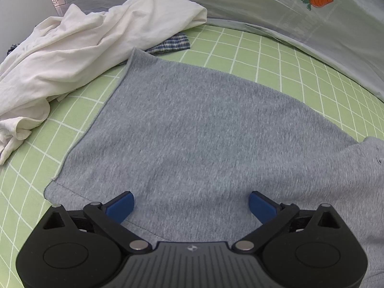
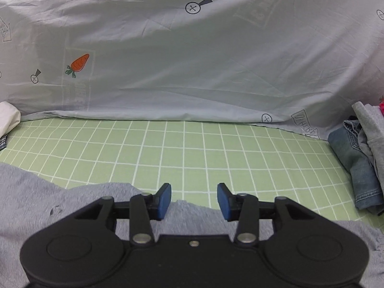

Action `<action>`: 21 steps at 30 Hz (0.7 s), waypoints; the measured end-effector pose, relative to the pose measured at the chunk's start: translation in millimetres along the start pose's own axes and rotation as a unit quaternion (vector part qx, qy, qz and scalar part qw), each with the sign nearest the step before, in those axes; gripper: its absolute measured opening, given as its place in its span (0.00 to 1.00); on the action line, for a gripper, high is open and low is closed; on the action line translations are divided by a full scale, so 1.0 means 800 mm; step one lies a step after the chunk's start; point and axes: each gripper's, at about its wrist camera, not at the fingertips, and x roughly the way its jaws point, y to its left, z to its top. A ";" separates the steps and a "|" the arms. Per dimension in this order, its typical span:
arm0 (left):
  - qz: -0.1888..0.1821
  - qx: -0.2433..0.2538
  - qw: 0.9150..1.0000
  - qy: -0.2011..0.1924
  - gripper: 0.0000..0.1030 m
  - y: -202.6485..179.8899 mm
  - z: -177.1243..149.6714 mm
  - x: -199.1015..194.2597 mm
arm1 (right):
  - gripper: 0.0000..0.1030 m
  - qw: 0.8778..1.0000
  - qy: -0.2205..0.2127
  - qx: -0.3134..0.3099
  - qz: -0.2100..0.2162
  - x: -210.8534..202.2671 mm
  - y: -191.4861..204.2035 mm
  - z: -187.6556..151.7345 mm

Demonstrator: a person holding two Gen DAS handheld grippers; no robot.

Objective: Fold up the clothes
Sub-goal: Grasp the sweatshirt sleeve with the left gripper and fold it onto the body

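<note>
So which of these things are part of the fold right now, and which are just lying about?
In the job:
- grey garment, spread flat
- left tool, open over it
- right tool, open at its edge

Lying about:
- white garment, crumpled
- plaid cloth beneath it
- denim piece
- carrot-print sheet

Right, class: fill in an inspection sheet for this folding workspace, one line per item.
Surface: green checked sheet.
Job's things: grey garment spread flat; white garment crumpled beside it.
Clutter: plaid cloth under the white garment; denim and grey clothes piled at the edge.
Grippers: left claw open over the grey garment; right claw open, nothing between.
Cables: nothing seen.
Surroundings: pale printed sheet with a carrot.
</note>
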 end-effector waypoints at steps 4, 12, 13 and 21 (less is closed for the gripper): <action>0.033 -0.023 0.999 -0.036 0.94 0.035 0.031 -0.003 | 0.54 0.998 0.039 0.047 -0.030 0.000 -0.033 -0.027; 0.051 -0.047 0.995 -0.066 0.94 0.074 0.105 0.037 | 0.77 0.985 0.098 0.121 -0.073 0.012 -0.057 -0.062; 0.050 -0.049 0.995 -0.067 0.94 0.075 0.111 0.045 | 0.78 0.983 0.102 0.129 -0.077 0.013 -0.056 -0.065; 0.030 -0.026 0.996 -0.078 0.63 0.073 0.133 0.087 | 0.78 0.981 0.121 0.109 -0.102 0.016 -0.032 -0.066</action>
